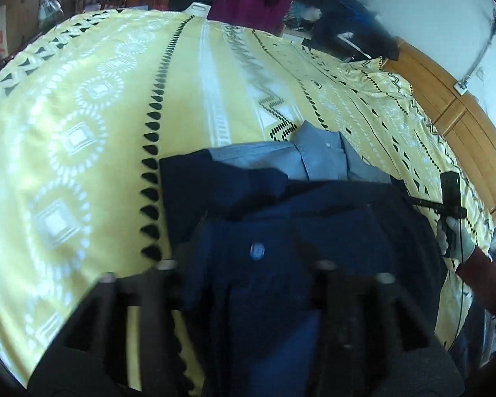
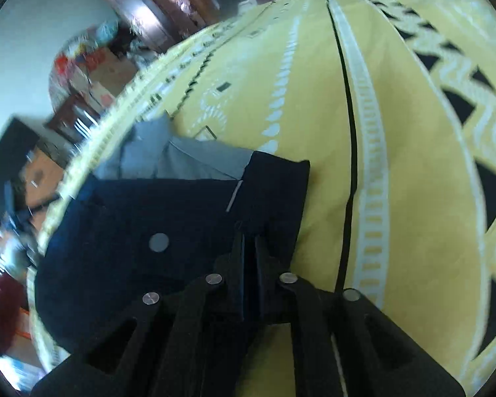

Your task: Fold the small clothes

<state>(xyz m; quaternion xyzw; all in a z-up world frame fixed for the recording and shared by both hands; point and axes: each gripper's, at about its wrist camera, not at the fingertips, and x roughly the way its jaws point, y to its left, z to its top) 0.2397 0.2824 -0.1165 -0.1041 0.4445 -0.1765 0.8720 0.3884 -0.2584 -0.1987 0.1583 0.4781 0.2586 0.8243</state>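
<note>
Left wrist view, garment: a navy blue shirt (image 1: 281, 231) with a pale round button lies at lower centre of the frame on a bed.
Left wrist view, second garment: a folded light blue shirt (image 1: 314, 158) sits just beyond the navy one, partly under its far edge.
Left wrist view, bedspread: a yellow bedspread (image 1: 99, 115) with white and black patterns fills most of the frame.
Left wrist view, left claw (image 1: 248, 258): its fingers stand apart at the bottom, the navy cloth between them but not pinched.
Left wrist view, right edge: a hand (image 1: 446, 235) in a dark red sleeve holds the other tool's handle.
Right wrist view, garment: the navy shirt (image 2: 155, 225) occupies lower left, the light blue shirt (image 2: 182, 158) above it.
Right wrist view, right claw (image 2: 249, 241): nearly closed, pinching a fold of the navy shirt at lower centre.
Right wrist view, bedspread (image 2: 396, 165): it covers the right half.
</note>
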